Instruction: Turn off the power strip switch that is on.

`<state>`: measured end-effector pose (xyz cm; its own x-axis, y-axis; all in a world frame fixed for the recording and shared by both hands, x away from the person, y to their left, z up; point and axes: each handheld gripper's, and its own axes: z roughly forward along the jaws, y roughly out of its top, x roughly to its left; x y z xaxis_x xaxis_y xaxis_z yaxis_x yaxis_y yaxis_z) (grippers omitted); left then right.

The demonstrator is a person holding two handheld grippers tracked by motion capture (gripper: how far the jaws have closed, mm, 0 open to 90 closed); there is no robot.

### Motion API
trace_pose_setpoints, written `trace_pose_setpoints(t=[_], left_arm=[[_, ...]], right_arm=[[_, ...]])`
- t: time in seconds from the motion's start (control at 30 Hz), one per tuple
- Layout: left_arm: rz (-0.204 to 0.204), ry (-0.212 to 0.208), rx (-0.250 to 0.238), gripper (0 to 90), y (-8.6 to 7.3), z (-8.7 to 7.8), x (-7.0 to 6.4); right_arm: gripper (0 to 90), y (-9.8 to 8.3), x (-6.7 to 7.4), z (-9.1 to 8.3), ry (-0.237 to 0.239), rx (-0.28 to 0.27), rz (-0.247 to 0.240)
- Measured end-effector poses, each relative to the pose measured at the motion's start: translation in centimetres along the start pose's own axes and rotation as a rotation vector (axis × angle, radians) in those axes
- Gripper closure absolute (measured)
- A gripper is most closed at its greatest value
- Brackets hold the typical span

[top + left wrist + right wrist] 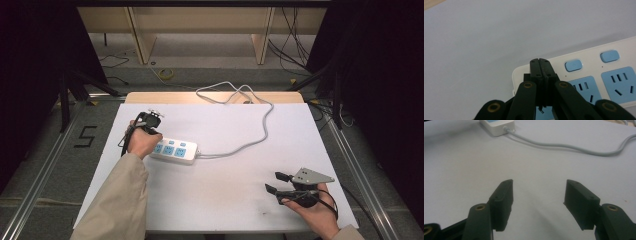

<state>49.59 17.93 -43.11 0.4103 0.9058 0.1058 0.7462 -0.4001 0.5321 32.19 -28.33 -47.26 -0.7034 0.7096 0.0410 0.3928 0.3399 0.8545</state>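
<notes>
Pressing closed-jawed on the strip's [173, 150] left end, the left gripper [539, 60] sits nearest; right gripper [276, 182] wide, well apart.

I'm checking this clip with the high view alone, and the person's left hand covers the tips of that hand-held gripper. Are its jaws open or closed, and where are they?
Observer: The left hand-held gripper is closed, jaws pressed together with nothing between them, over the end of the white power strip.
Operator: Which part of the strip is it at?
Observer: The tips sit just left of a small blue switch button, above the blue sockets; whether they touch the casing I cannot tell.
Operator: And the other one?
Observer: The right hand-held gripper is open over bare white table, with the strip's grey cord lying well beyond it.
</notes>
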Motion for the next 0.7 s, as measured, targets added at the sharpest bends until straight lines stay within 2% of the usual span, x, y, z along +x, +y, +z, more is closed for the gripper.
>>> trace_pose_setpoints(t=[0.13,0.7], left_arm=[[-0.004,-0.008,0.003,89.5,0.08,0.14,0.11],[0.013,0.006,0.013,89.5,0.74,0.63,-0.06]], right_arm=[[40.8,0.00,-0.01,0.00,0.001,0.000,0.000],[40.8,-0.01,-0.02,0.01,0.002,0.001,0.001]])
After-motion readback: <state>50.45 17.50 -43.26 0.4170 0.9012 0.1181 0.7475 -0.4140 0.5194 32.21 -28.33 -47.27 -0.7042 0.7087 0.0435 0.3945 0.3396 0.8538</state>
